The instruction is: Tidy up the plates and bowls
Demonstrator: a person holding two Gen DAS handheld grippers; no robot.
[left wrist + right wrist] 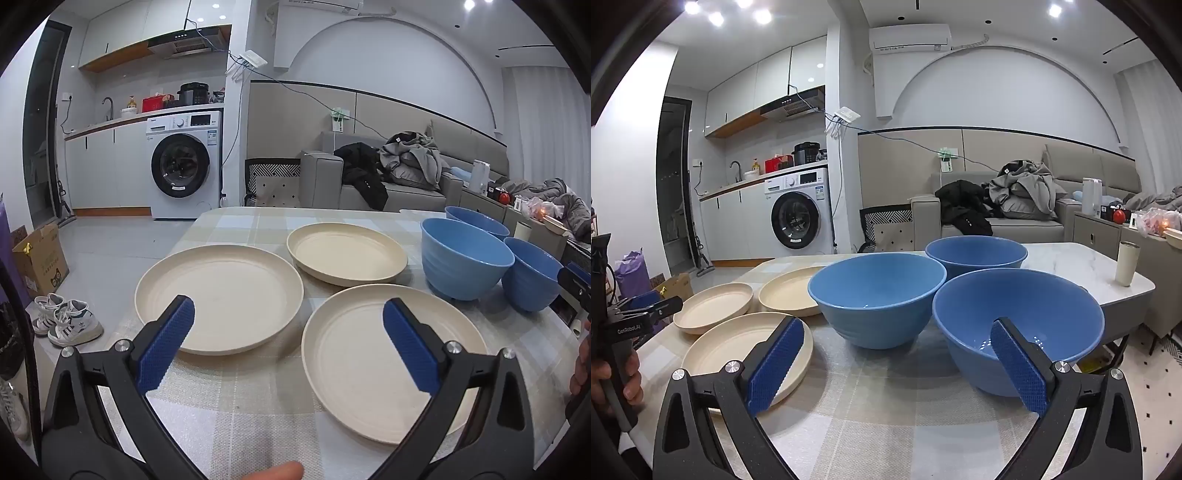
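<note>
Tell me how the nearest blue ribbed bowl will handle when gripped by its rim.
The nearest blue ribbed bowl looks rigid, probably light plastic. Its glossy wall may slip between the pads. Its narrow base under a wide rim suggests it may tip if pushed high.

On the table [258,406] three plates and three bowls stand apart, none stacked. In the left wrist view, one plate [221,295] lies beyond the left finger [166,347]. A second plate [369,369] lies under the right finger [410,347], and the third plate [347,253] lies farther, between both fingers. The bowls are right of the right finger. In the right wrist view, the near bowl [1034,314] is behind the right finger [1019,365]; the middle bowl [877,295] stands between the fingers, and the far bowl [975,251] stands behind these two.
</note>
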